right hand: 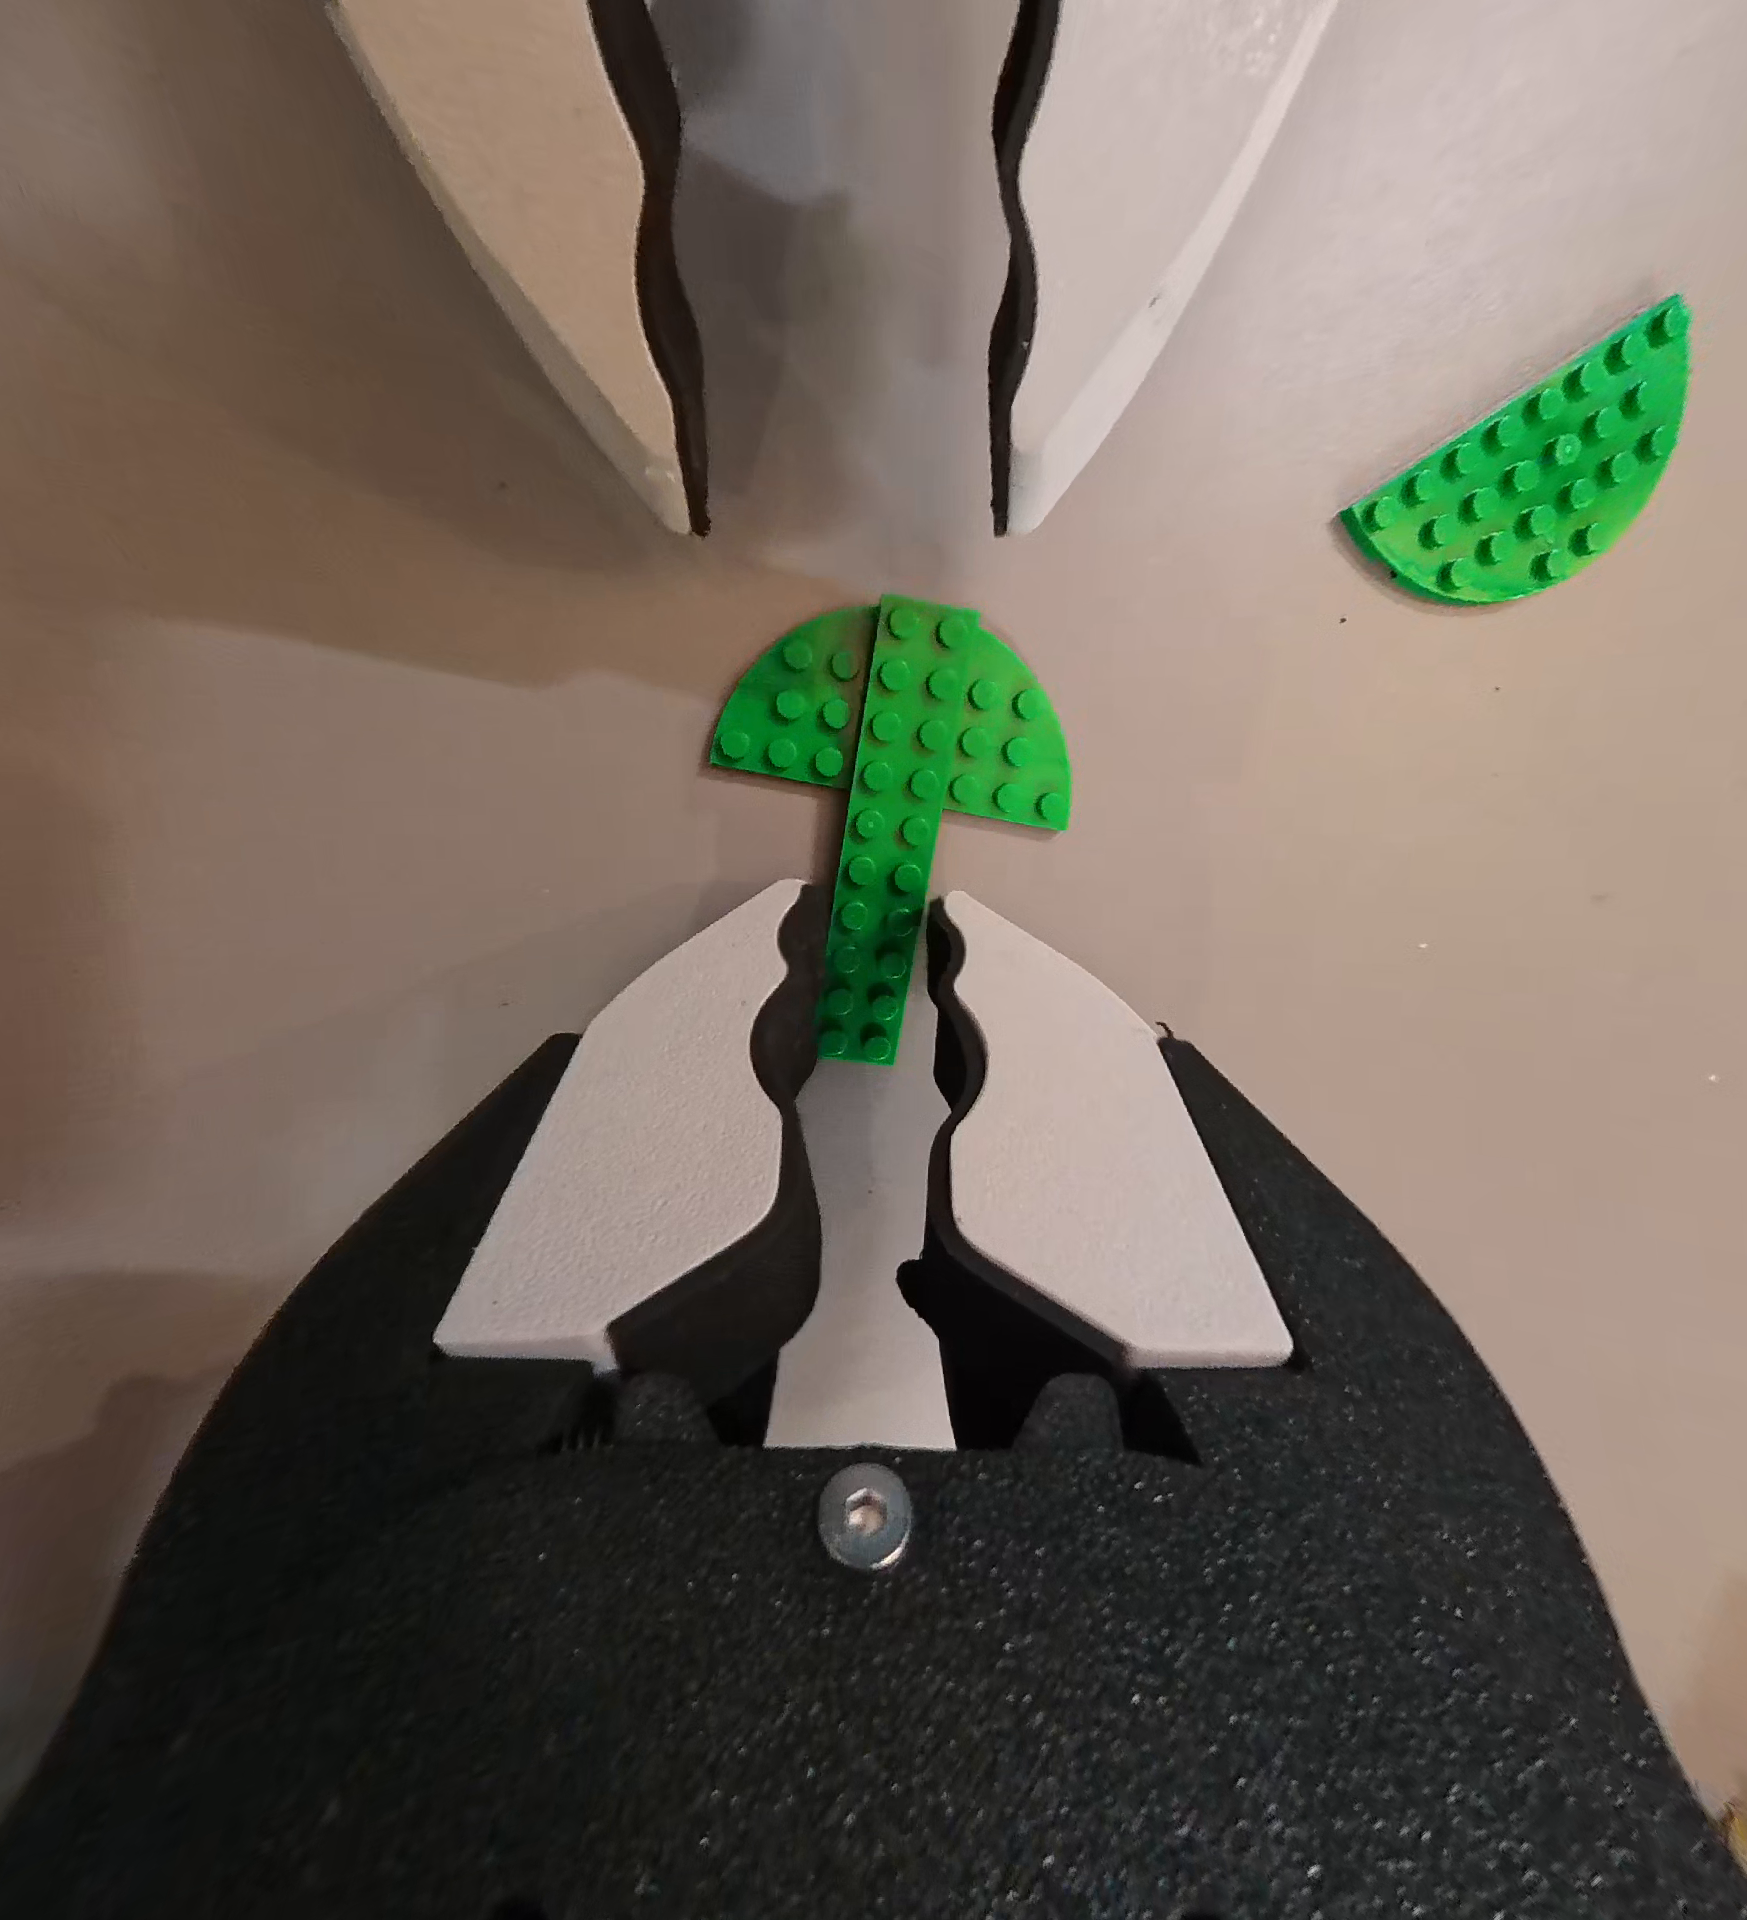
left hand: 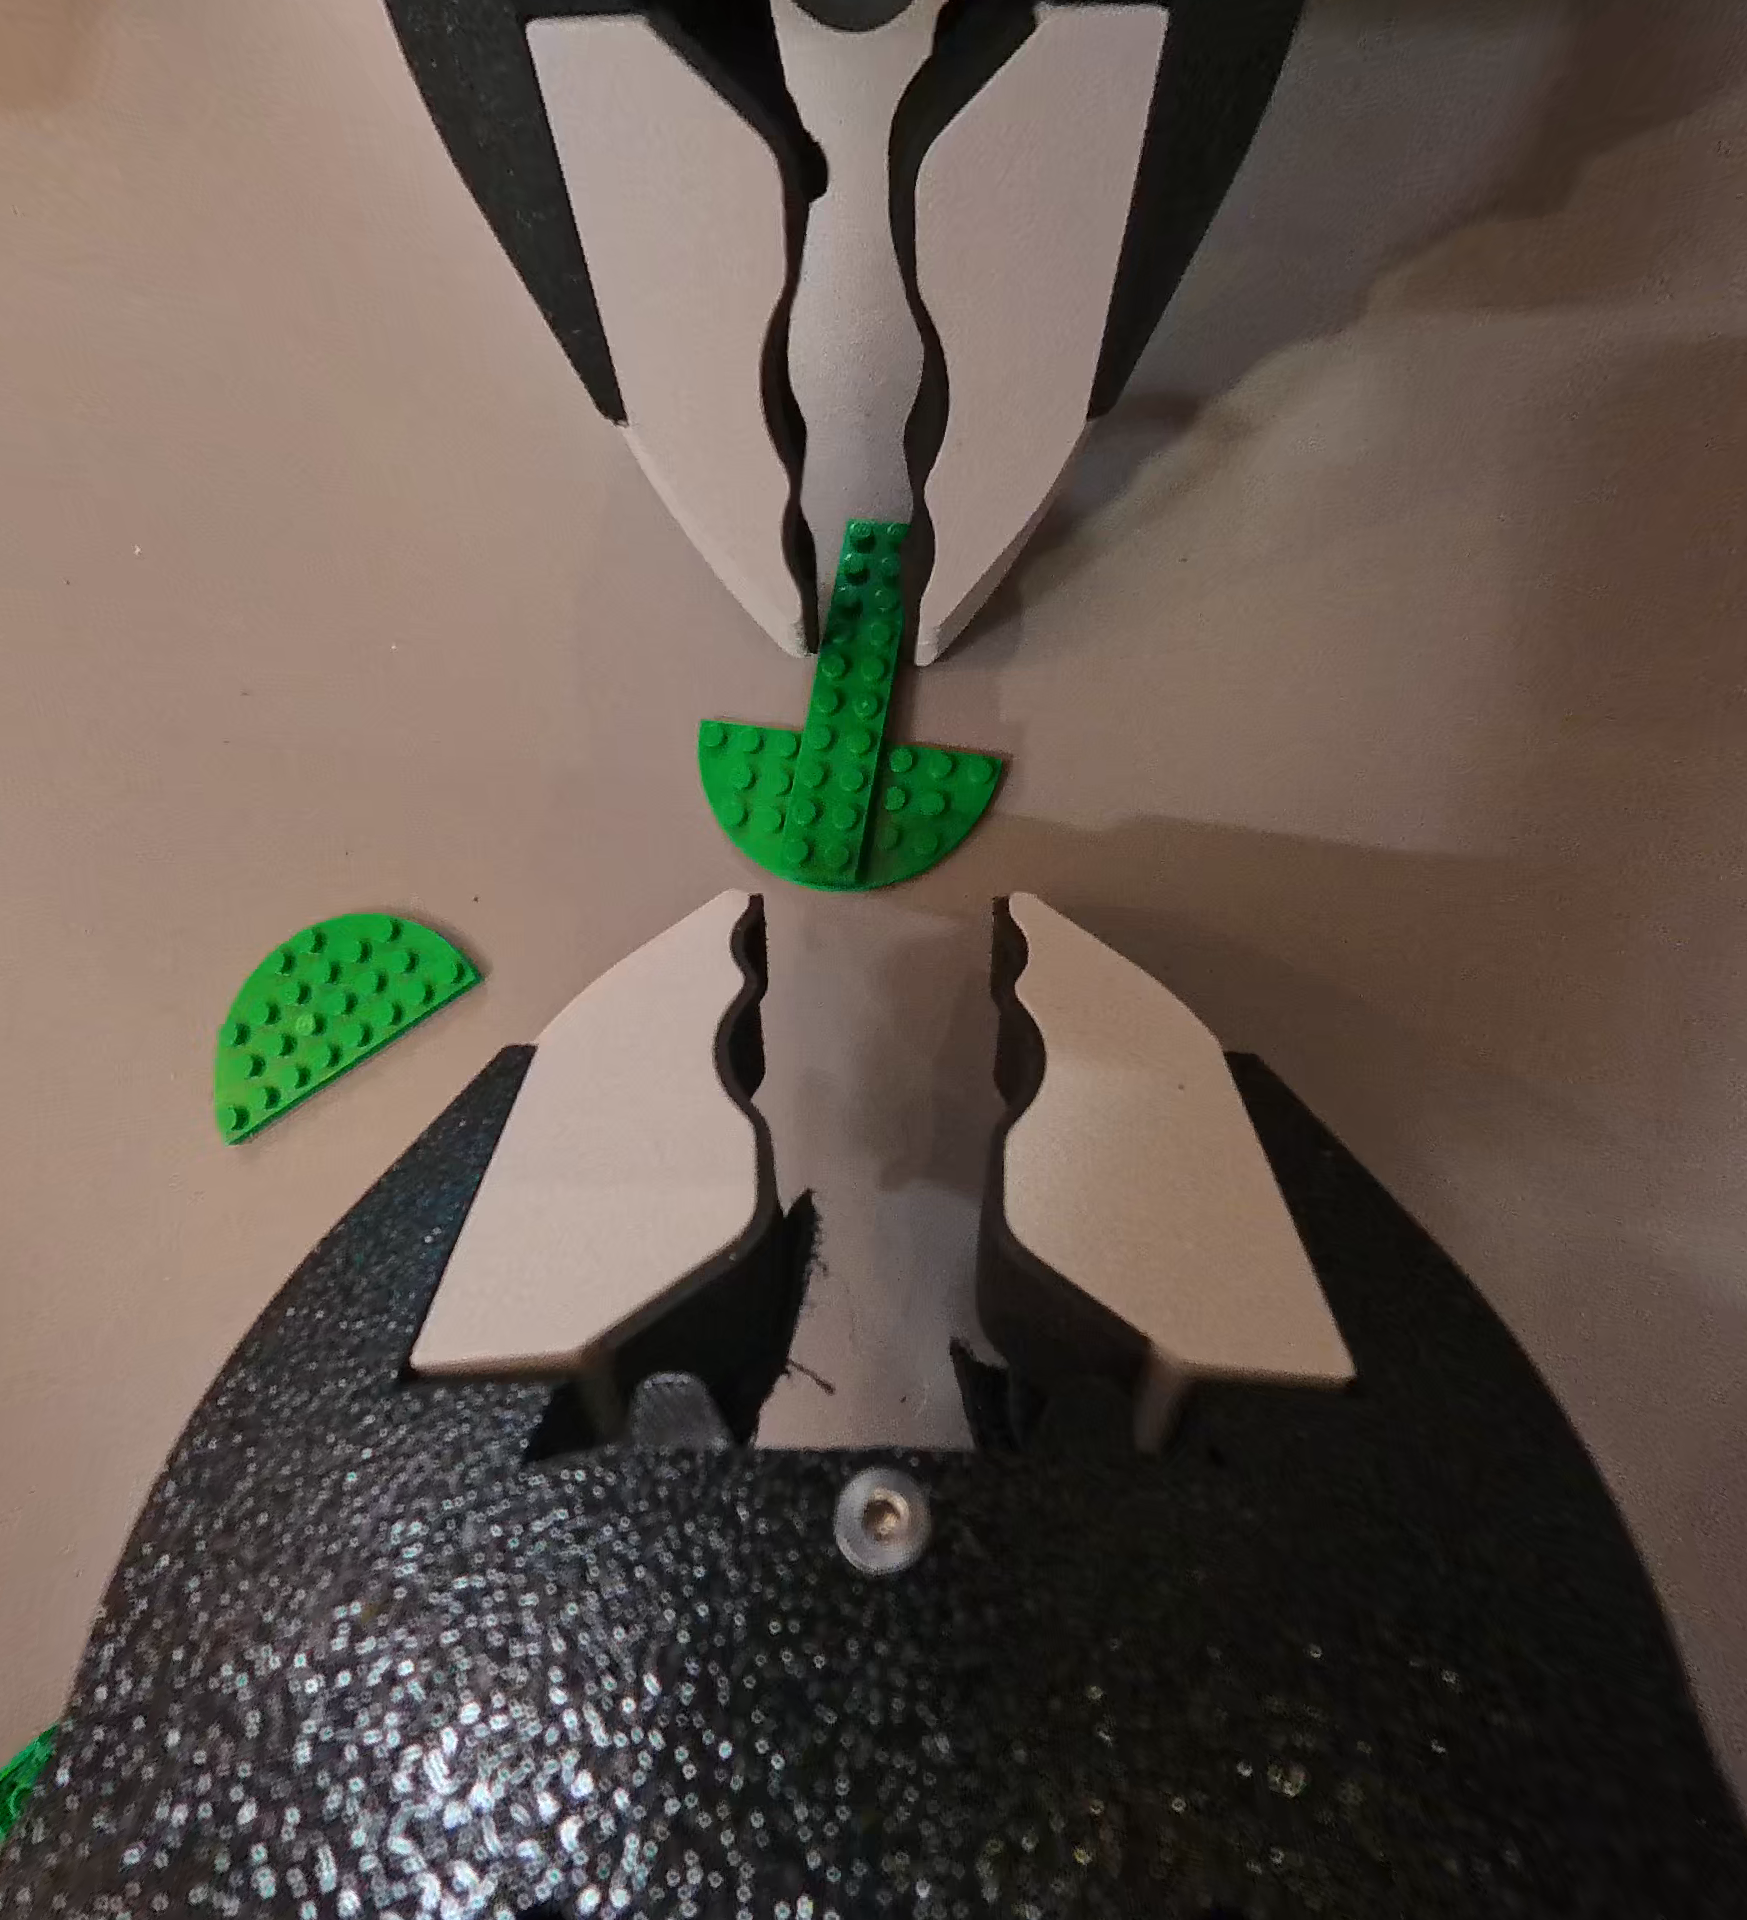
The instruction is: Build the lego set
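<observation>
A long green plate lies across the middle of a green half-round plate on the beige table, studs up. My right gripper is shut on the free end of the long plate, one finger on each long side. My left gripper is open and empty. It faces the right one, with its tips just short of the half-round plate's curved edge. A second green half-round plate lies loose to the left gripper's left.
A small green piece peeks out at the lower left edge of the left wrist view, partly hidden behind my left gripper's body. The beige table spreads around the parts. About 6 cm separates my left fingertips from my right. The small green piece lies around 20 cm away from my left fingertips.
</observation>
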Action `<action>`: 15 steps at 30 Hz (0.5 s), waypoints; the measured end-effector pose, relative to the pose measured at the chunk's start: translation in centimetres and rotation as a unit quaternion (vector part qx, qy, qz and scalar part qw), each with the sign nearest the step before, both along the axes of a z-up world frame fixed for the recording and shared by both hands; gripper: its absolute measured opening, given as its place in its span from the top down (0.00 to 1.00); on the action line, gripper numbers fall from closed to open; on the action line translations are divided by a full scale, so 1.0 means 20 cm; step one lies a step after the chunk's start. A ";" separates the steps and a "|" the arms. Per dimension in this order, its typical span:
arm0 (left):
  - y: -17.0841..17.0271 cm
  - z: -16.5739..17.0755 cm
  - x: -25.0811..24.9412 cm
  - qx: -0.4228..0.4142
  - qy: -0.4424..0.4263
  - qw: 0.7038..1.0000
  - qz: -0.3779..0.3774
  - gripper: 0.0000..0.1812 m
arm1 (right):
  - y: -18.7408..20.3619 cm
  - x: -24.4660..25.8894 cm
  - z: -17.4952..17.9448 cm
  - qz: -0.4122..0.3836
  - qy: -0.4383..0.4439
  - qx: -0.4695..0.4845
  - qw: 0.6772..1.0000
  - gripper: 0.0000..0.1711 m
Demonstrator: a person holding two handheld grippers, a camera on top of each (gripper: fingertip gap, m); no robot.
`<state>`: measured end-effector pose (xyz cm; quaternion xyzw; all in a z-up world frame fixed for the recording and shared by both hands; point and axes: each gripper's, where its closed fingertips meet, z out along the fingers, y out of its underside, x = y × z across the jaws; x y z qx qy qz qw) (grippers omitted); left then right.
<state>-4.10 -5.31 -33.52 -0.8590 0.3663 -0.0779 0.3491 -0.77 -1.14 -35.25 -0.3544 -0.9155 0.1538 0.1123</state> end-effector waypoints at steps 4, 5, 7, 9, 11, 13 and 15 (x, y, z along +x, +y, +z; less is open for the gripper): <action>0.00 0.00 0.01 0.002 -0.003 1.000 -0.002 0.76 | 0.00 0.01 0.00 -0.005 0.003 -0.012 1.000 0.85; 0.00 0.00 0.01 0.003 -0.004 1.000 -0.002 0.75 | 0.00 0.02 0.00 -0.007 0.005 -0.016 1.000 0.83; 0.00 0.00 0.00 0.007 -0.006 1.000 0.001 0.72 | 0.01 0.02 0.02 -0.015 0.013 -0.034 0.999 0.79; 0.01 0.01 0.00 0.007 -0.014 1.000 0.003 0.69 | 0.00 0.03 0.05 -0.025 0.029 -0.062 0.997 0.72; 0.01 0.01 0.01 0.007 -0.024 1.000 0.005 0.62 | 0.00 0.01 0.07 -0.038 0.055 -0.089 0.994 0.66; 0.02 0.02 0.00 0.014 -0.023 1.000 0.010 0.61 | -0.01 -0.02 0.09 -0.056 0.080 -0.117 0.988 0.63; 0.02 0.02 -0.02 0.024 -0.020 0.999 0.015 0.59 | -0.02 -0.06 0.09 -0.081 0.094 -0.143 0.982 0.60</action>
